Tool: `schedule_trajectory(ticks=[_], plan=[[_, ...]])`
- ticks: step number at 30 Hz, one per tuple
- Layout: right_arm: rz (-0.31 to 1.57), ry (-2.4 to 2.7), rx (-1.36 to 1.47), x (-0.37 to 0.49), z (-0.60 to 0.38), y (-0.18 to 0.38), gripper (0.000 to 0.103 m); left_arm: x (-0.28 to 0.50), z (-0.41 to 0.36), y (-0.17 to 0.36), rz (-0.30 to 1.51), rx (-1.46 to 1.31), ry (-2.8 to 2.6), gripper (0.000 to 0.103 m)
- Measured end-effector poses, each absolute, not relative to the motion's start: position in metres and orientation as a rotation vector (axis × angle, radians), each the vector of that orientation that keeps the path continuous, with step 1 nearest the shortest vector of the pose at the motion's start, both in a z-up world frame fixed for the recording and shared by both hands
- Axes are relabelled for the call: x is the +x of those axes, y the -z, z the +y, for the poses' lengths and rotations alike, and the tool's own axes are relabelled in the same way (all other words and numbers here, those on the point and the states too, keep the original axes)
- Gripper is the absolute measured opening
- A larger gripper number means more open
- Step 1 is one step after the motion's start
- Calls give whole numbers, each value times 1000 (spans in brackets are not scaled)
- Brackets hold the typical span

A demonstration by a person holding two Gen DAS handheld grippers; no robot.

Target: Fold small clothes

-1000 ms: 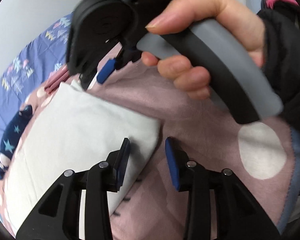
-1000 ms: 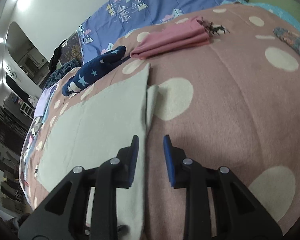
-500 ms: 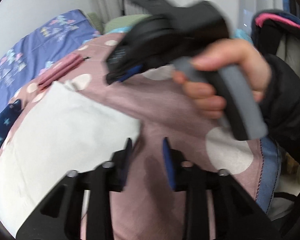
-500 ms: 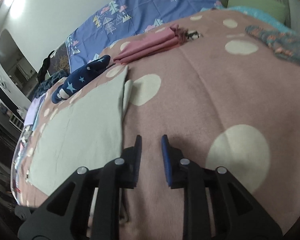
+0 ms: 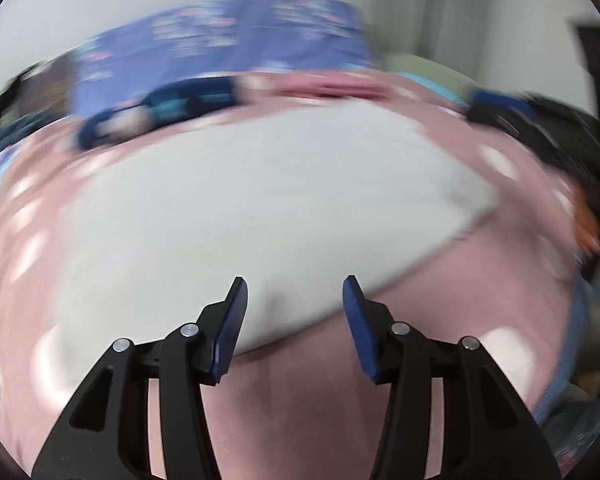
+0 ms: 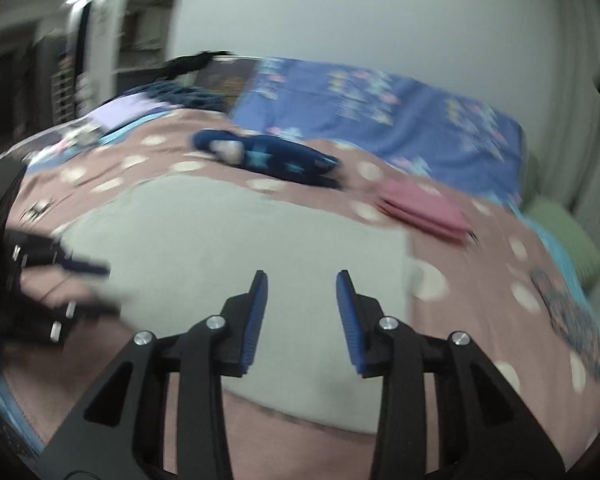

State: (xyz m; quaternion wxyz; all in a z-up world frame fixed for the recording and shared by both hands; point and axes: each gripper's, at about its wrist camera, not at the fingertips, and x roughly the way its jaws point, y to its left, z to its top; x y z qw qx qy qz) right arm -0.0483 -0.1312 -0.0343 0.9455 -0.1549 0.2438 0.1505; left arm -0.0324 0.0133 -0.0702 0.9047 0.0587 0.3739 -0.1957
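A pale grey-green folded garment point(image 5: 260, 208) point(image 6: 236, 248) lies flat on the pink spotted blanket point(image 5: 300, 408). My left gripper point(image 5: 294, 304) hovers over its near edge, jaws opening, nothing pressed between the blue pads. My right gripper point(image 6: 302, 300) hangs above the garment's middle, jaws also opening and empty. In the right wrist view the left gripper point(image 6: 84, 268) shows at the far left over the garment's edge. In the left wrist view the right gripper and the hand holding it point(image 5: 588, 224) are a dark blur at the far right. Both views are motion-blurred.
A navy star-print garment point(image 6: 268, 156) and a folded pink garment point(image 6: 420, 212) lie behind the grey one. A blue patterned sheet point(image 6: 380, 108) covers the bed's far side. A green pillow point(image 6: 564, 232) and a patterned cloth point(image 6: 568, 320) lie at the right.
Both grippers swung sideways and rolled, so each view now faces the grey garment across its width. Both jaws have widened. The right-hand gripper has left the middle of the left wrist view.
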Motion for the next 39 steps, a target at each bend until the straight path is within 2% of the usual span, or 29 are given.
schedule_trajectory(ticks=[5,10,25,27,29,31,32,39], plan=[[492,-555,-532,-72,-22,65,43,-48,121,71,741,-81,162,50],[448,-642,-734,-92,56,92,45,-73,183,78,712,-172,51,50],[443,-470,-932,-38,145,132,46,-51,246,95,719,-378,140,50],[441,-438,-930,-29,153,133,46,-41,250,95,739,-420,207,55],[438,-414,-932,-20,158,136,41,-18,253,91,752,-466,300,56],[456,-402,-931,-13,162,138,18,8,253,89,776,-492,356,56],[456,-390,-933,-11,162,138,14,28,250,90,800,-514,401,56],[448,-387,-899,-7,157,132,10,138,212,123,939,-633,529,56]])
